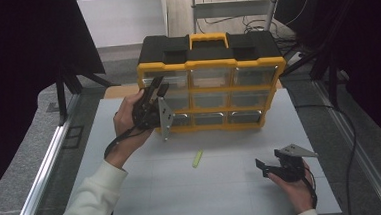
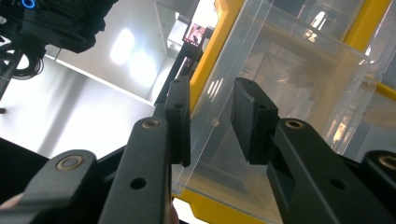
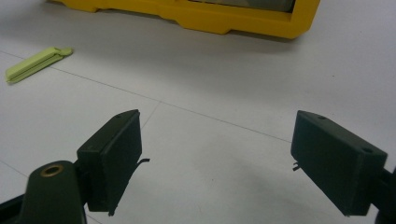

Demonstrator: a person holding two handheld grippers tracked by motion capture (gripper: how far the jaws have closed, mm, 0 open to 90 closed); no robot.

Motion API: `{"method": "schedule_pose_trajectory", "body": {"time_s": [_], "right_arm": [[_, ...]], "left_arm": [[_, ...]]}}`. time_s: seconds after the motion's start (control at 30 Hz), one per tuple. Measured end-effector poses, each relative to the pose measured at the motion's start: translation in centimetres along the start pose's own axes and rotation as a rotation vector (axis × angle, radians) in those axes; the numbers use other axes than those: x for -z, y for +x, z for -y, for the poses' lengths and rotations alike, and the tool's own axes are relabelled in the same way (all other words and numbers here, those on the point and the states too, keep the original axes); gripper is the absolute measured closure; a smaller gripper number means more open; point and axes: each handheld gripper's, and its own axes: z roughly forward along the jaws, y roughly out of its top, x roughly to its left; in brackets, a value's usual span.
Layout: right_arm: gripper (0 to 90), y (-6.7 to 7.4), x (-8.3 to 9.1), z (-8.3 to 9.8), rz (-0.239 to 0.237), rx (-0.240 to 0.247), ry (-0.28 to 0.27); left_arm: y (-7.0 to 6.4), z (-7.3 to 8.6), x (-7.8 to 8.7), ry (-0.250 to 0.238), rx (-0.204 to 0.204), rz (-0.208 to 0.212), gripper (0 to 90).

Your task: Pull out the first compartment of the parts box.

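Drawers of clear plastic fill the yellow-framed organiser (image 1: 212,93) that stands upright at the far middle of the white table (image 1: 209,196). It has a black top and a yellow carry handle (image 1: 208,39), and we count three rows of three drawers behind the yellow bars. Glare and haze on the plastic keep us from telling what, if anything, lies inside them.

Our left gripper (image 1: 156,92) is raised against the cabinet's left column, at the top left drawer (image 1: 169,80). In the left gripper view its two black jaws stand partly closed with the thin front lip of that drawer (image 2: 280,93) passing between them; the pads (image 2: 179,121) sit close on either side, but we cannot be sure they press on it. The drawer looks pale and see-through, and it appears tipped in that view.

Our right gripper (image 1: 262,167) rests low near the table's front right corner, well apart from the cabinet. In the right gripper view its jaws are spread wide over bare table, with nothing between them.

Between the two hands, on the table in front of the cabinet, lies a small lime-green clip (image 1: 197,158), flat and untouched; the right gripper view shows it (image 3: 35,63) off to the upper left.
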Motion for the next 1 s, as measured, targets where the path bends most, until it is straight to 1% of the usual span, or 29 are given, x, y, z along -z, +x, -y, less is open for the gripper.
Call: {"method": "schedule_pose_trajectory", "body": {"time_s": [0.07, 0.27, 0.33, 0.4, 0.6, 0.63, 0.67, 0.9, 0.93, 0.97, 1.0], "right_arm": [[16.6, 0.0, 0.0, 0.0, 0.0, 0.0, -0.001], [16.6, 0.0, 0.0, 0.0, -0.004, -0.001, -0.002], [16.6, 0.0, 0.0, 0.0, -0.003, -0.001, -0.003], [16.6, 0.0, 0.0, 0.0, -0.003, -0.001, -0.003], [16.6, 0.0, 0.0, 0.0, -0.003, -0.002, -0.002], [16.6, 0.0, 0.0, 0.0, -0.004, -0.004, -0.002], [16.6, 0.0, 0.1, 0.0, -0.004, -0.003, -0.002], [16.6, 0.0, 0.1, 0.0, -0.003, -0.004, -0.002], [16.5, 0.0, 0.1, 0.0, -0.004, -0.003, -0.002], [16.6, 0.0, 0.1, 0.0, -0.003, -0.004, -0.002], [16.6, 0.0, 0.1, 0.0, -0.003, -0.004, -0.002]], "left_arm": [[0.0, 0.0, 0.0, -0.006, 0.006, 0.0, 68.6], [0.0, 0.0, 0.2, -0.008, 0.004, 0.001, 68.6], [0.0, 0.0, 0.3, -0.012, 0.012, 0.004, 68.5], [0.0, -0.1, 0.5, -0.009, 0.007, 0.006, 68.5], [0.0, 0.0, 0.6, -0.014, 0.011, 0.006, 68.6], [0.0, 0.0, 0.7, -0.006, 0.002, 0.005, 68.6], [0.0, 0.0, 0.7, -0.01, 0.007, 0.005, 68.6], [0.0, -0.1, 1.0, -0.01, 0.006, 0.005, 68.6], [0.1, -0.1, 1.0, -0.002, -0.004, 0.007, 68.6], [0.0, -0.1, 1.0, -0.012, 0.007, 0.006, 68.6], [0.0, -0.1, 1.1, -0.01, 0.006, 0.006, 68.5]]}}
